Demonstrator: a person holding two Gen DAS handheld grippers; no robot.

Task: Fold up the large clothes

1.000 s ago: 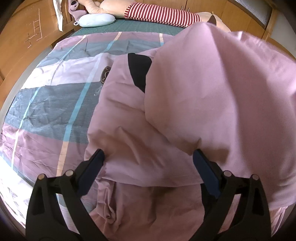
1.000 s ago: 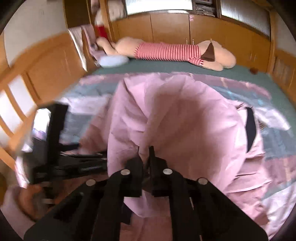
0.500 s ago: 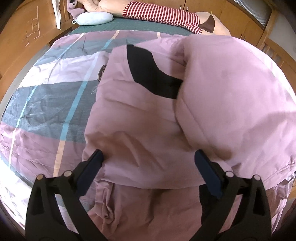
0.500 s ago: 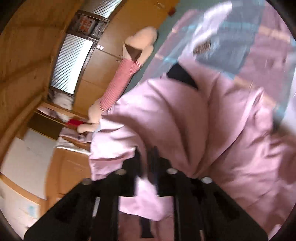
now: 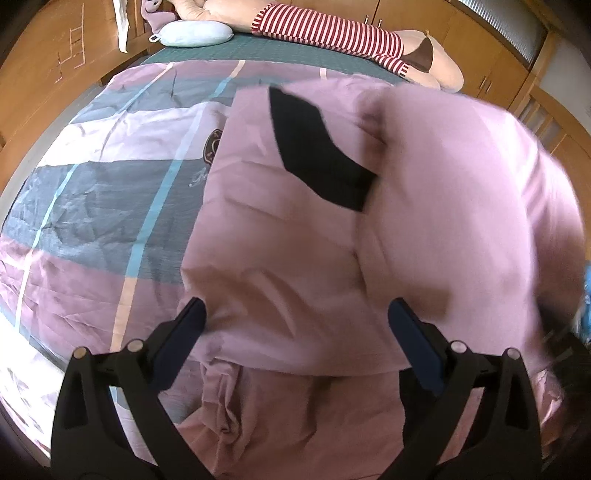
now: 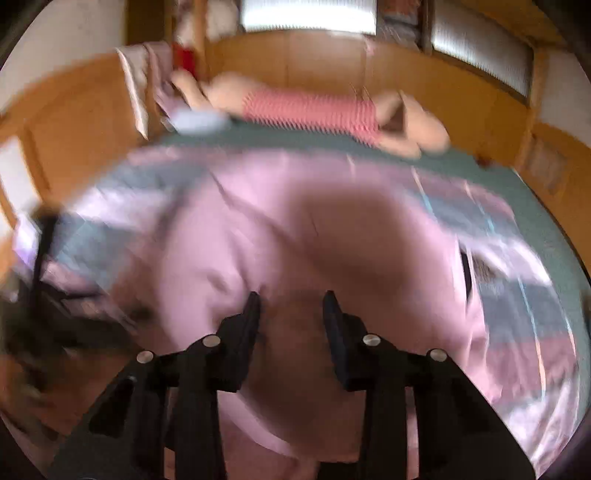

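A large pink garment [image 5: 295, 258] with a black collar patch [image 5: 314, 151] lies on the bed. Its right part is folded over and bulges up. My left gripper [image 5: 295, 317] is open wide, its jaws straddling the garment's near edge without holding it. In the right wrist view the same garment [image 6: 288, 229] lies spread below my right gripper [image 6: 291, 299], whose jaws stand apart with no cloth between them. That view is motion-blurred.
A striped pink, grey and teal bedspread [image 5: 103, 192] covers the bed. A long plush toy in a red-striped shirt [image 5: 332, 37] and a pale blue pillow [image 5: 195, 33] lie at the far end. Wooden cabinets [image 6: 332, 62] surround the bed.
My right gripper was shut on the lifted pink cloth; now it is open and the cloth has dropped onto the garment. The folded part moved right, baring more of the black patch. The left gripper stayed put.
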